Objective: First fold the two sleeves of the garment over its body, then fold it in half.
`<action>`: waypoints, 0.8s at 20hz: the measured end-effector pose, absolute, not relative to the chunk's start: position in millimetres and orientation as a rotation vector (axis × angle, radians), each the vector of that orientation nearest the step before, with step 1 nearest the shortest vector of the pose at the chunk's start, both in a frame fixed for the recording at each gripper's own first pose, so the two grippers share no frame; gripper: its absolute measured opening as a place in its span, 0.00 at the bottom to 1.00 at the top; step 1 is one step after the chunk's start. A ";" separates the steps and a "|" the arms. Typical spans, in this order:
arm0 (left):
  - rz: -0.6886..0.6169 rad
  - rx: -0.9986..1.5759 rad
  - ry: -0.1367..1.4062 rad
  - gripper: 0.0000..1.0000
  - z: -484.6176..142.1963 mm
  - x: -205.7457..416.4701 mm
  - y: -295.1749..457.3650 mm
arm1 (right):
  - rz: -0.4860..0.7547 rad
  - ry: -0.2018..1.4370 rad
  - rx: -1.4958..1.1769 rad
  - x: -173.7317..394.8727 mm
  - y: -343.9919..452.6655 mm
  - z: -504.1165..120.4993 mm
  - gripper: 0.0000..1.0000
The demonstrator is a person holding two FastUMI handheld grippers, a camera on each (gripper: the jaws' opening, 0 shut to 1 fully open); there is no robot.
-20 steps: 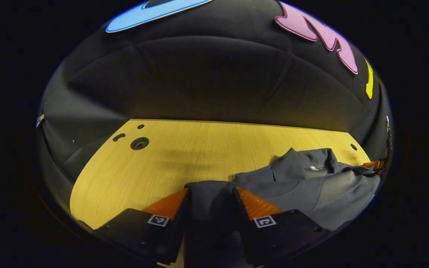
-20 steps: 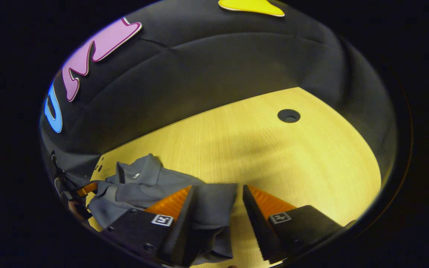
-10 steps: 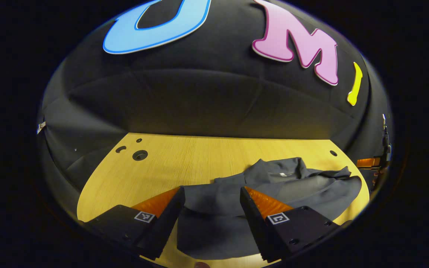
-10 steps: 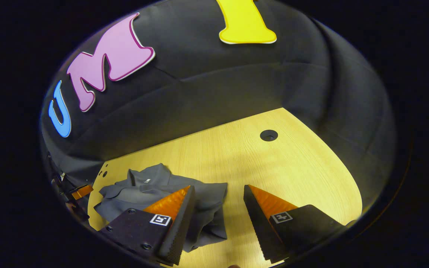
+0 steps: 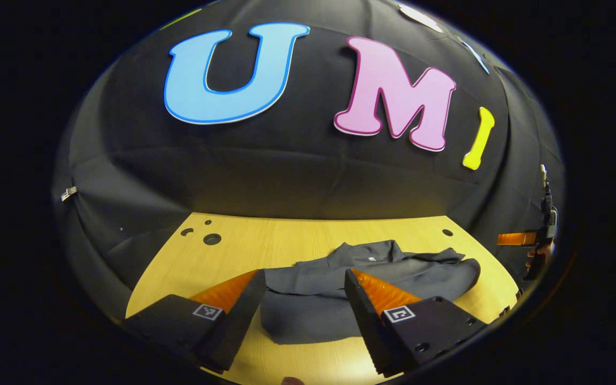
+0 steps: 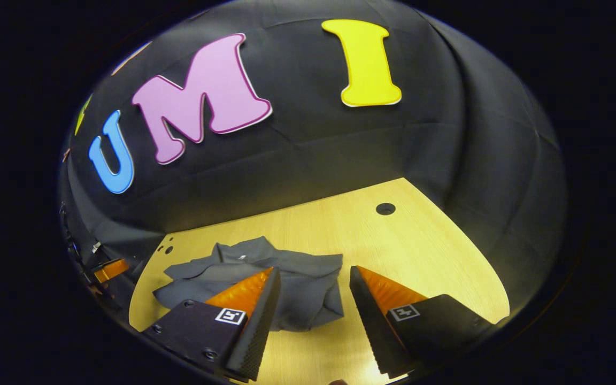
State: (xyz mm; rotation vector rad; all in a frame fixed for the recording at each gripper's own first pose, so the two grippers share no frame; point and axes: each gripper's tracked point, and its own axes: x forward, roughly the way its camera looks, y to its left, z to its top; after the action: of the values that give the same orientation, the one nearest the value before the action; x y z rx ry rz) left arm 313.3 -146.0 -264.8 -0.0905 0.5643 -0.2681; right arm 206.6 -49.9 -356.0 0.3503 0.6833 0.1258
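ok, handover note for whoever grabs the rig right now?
Left gripper: open, above the table, holding nothing.
Right gripper: open, also holding nothing.
Shirt: lies bunched on the table in front of both grippers, collar at the far side.
Done: it looks folded over on itself, loosely; I can't tell the sleeves apart.
Left: check the sleeves and the half fold, tidy the edges if needed.

Wooden table (image 5: 286,240), seemingly black cloth wall (image 5: 286,176)
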 end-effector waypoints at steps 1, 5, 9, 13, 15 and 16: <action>-0.272 -0.086 0.556 0.94 -259.1 305.3 -142.8 | 0.137 0.681 0.352 198.3 -45.4 -351.5 0.82; -0.272 -0.098 0.543 0.94 -244.3 272.8 -140.3 | 0.170 0.665 0.332 168.3 -31.4 -335.6 0.82; -0.271 -0.131 0.560 0.94 -240.7 243.2 -143.6 | 0.189 0.648 0.355 144.9 -21.9 -319.7 0.82; -0.273 -0.153 0.582 0.93 -242.6 223.0 -146.1 | 0.192 0.628 0.370 126.2 -20.6 -304.9 0.82; -0.275 -0.160 0.591 0.94 -243.8 216.1 -146.7 | 0.188 0.626 0.363 119.7 -23.1 -305.5 0.81; -0.277 -0.161 0.599 0.94 -244.8 213.3 -147.0 | 0.186 0.631 0.358 115.8 -23.8 -307.6 0.81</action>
State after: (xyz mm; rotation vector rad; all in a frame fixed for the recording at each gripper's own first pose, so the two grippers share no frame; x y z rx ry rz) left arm 213.3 -147.0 -244.8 -0.1610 0.5992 -0.2775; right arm 115.8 -23.8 -307.6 0.3584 0.6307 0.1861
